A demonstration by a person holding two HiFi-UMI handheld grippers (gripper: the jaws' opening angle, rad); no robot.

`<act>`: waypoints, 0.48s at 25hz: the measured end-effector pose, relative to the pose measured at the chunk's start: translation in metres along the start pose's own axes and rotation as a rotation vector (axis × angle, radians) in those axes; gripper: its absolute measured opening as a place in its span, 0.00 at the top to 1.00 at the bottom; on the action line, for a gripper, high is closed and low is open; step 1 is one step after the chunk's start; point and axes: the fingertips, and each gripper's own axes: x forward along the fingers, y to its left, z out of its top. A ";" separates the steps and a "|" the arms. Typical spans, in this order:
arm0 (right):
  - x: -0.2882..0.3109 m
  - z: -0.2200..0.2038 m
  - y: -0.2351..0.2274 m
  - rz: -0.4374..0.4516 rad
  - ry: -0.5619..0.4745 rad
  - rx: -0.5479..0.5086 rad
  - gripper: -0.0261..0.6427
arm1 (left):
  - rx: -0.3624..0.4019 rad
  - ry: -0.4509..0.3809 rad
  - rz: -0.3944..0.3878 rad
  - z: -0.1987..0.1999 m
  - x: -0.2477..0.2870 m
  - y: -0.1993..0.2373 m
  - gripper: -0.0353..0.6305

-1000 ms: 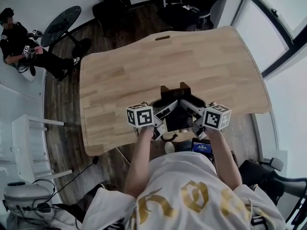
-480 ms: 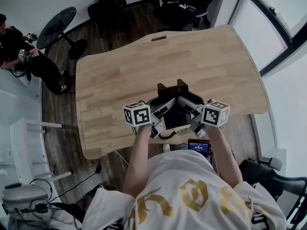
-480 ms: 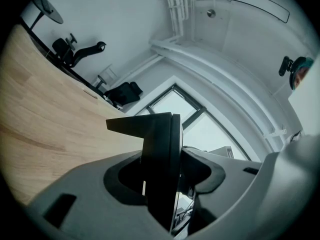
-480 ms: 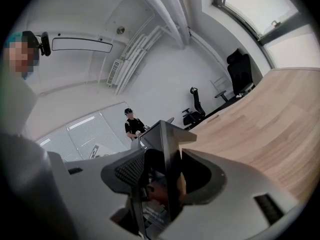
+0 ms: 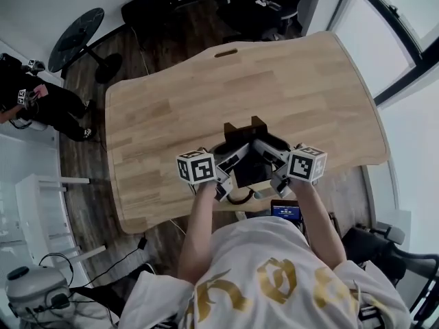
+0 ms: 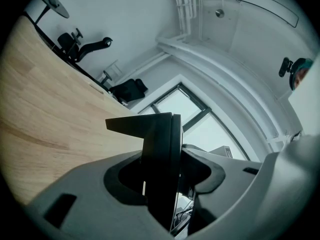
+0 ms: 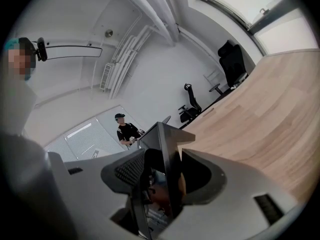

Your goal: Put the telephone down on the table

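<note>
Tabletop now farther under telephone.

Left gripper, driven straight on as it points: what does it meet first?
Probably the light wooden table top, led by the black telephone clamped in the jaws of the left gripper; depth is unclear.

Nothing legible, honestly. Gold print on the white shirt at the bottom is just swirls, the little blue screen above it too tiny, the telephone mid-frame unreadable too.
</note>
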 end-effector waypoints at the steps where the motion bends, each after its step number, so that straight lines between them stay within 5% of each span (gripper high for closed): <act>1: 0.002 -0.001 -0.003 -0.003 0.006 0.004 0.64 | -0.007 0.001 0.001 -0.001 0.001 0.003 0.64; 12: 0.019 -0.012 -0.036 -0.035 0.075 0.045 0.64 | -0.078 0.027 0.014 -0.007 0.015 0.038 0.64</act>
